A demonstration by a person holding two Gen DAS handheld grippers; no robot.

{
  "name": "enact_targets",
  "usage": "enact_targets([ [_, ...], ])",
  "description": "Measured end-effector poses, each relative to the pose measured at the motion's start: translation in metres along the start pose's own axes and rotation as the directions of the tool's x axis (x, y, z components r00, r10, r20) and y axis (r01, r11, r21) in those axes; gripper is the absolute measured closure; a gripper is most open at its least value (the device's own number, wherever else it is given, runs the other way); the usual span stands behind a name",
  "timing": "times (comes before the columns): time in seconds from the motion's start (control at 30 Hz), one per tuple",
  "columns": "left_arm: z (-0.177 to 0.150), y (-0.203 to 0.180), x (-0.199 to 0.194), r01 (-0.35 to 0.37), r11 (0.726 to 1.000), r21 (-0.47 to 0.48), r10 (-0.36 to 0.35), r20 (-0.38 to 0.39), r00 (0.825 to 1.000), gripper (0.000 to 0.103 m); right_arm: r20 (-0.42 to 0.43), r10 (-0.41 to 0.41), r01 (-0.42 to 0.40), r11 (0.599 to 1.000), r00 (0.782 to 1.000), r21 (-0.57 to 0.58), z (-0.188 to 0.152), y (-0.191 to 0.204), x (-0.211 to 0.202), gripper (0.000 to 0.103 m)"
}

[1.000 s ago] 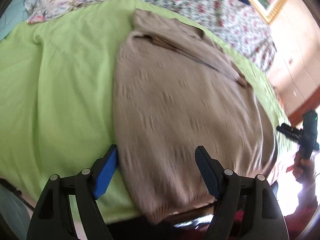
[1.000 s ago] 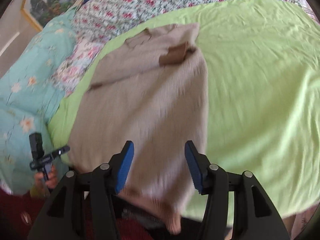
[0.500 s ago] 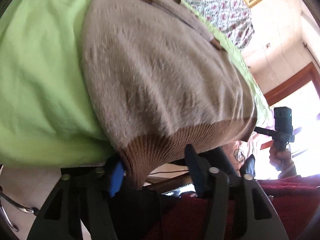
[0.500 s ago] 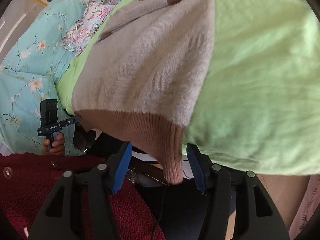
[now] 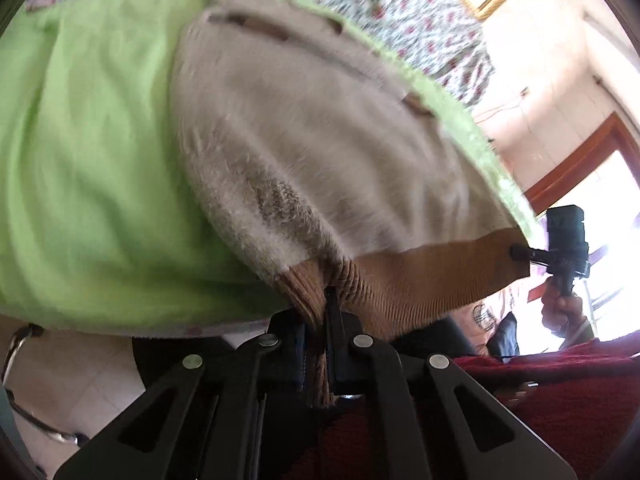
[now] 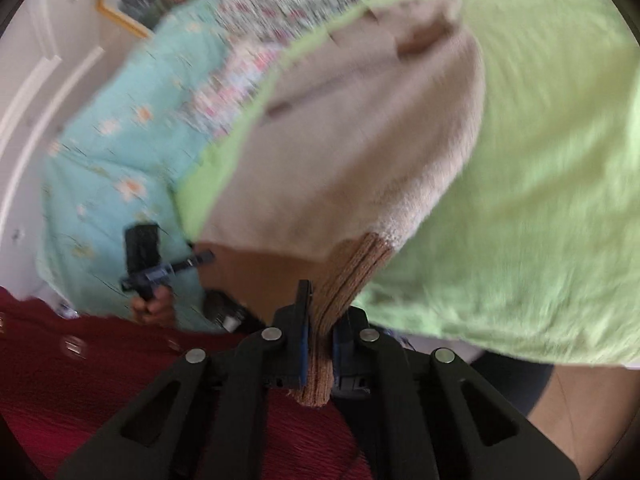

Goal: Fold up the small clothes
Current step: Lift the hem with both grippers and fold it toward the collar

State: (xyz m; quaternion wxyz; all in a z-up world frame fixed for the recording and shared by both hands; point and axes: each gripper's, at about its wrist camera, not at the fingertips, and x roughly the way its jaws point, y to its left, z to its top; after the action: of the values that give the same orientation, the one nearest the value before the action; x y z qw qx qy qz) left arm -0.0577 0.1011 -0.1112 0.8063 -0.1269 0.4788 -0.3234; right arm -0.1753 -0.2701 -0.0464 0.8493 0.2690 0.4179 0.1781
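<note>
Now left gripper [image 5: 318, 344] clamping sweater [image 5: 320, 140] hem, right gripper [image 6: 320, 344] likewise, green sheet [image 5: 88, 160] beneath.

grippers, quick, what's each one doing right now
Left gripper: closed on the brown ribbed hem of the beige sweater.
Right gripper: closed on the same hem, other corner.

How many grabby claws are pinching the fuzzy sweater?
2. The left hand-held gripper pinches the left corner of the brown ribbed hem of the sweater; the right hand-held gripper pinches the right corner.
</note>
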Motion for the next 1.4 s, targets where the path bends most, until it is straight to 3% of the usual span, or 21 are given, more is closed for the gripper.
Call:
enact_targets([
  [0.17, 0.026, -0.029, -0.051, 0.056, 0.998, 0.042, -0.062, 0.155, 0.986, 0.097, 0.147, 0.086, -0.086, 0.996, 0.985, -0.009, 0.030, 0.012, -0.029, 0.093],
  [0.4, 0.075, -0.041, -0.091, 0.090, 0.995, 0.035, -0.096, 0.324, 0.941, 0.097, 0.272, 0.072, -0.074, 0.997, 0.960, -0.004, 0.068, 0.017, -0.041, 0.093],
  [0.6, 0.127, -0.039, -0.085, 0.075, 0.996, 0.042, -0.085, 0.416, 0.905, 0.097, 0.337, 0.041, -0.043, 0.999, 0.940, -0.003, 0.123, 0.005, -0.032, 0.093],
  [0.83, 0.207, -0.034, -0.060, 0.001, 1.000, 0.027, -0.014, 0.472, 0.882, 0.097, 0.355, -0.047, 0.052, 0.999, 0.934, -0.005, 0.209, -0.015, -0.004, 0.093],
  [1.07, 0.287, -0.012, -0.017, -0.055, 0.998, -0.034, 0.064, 0.468, 0.881, 0.097, 0.339, -0.140, 0.137, 0.990, 0.930, 0.033, 0.284, -0.051, 0.044, 0.094],
  [1.27, 0.341, 0.024, 0.035, -0.090, 0.991, -0.100, 0.124, 0.424, 0.897, 0.097, 0.299, -0.195, 0.175, 0.980, 0.934, 0.093, 0.320, -0.093, 0.086, 0.094],
  [1.4, 0.360, 0.051, 0.070, -0.108, 0.984, -0.145, 0.157, 0.386, 0.909, 0.097, 0.246, -0.260, 0.236, 0.964, 0.934, 0.122, 0.330, -0.117, 0.117, 0.094],
])
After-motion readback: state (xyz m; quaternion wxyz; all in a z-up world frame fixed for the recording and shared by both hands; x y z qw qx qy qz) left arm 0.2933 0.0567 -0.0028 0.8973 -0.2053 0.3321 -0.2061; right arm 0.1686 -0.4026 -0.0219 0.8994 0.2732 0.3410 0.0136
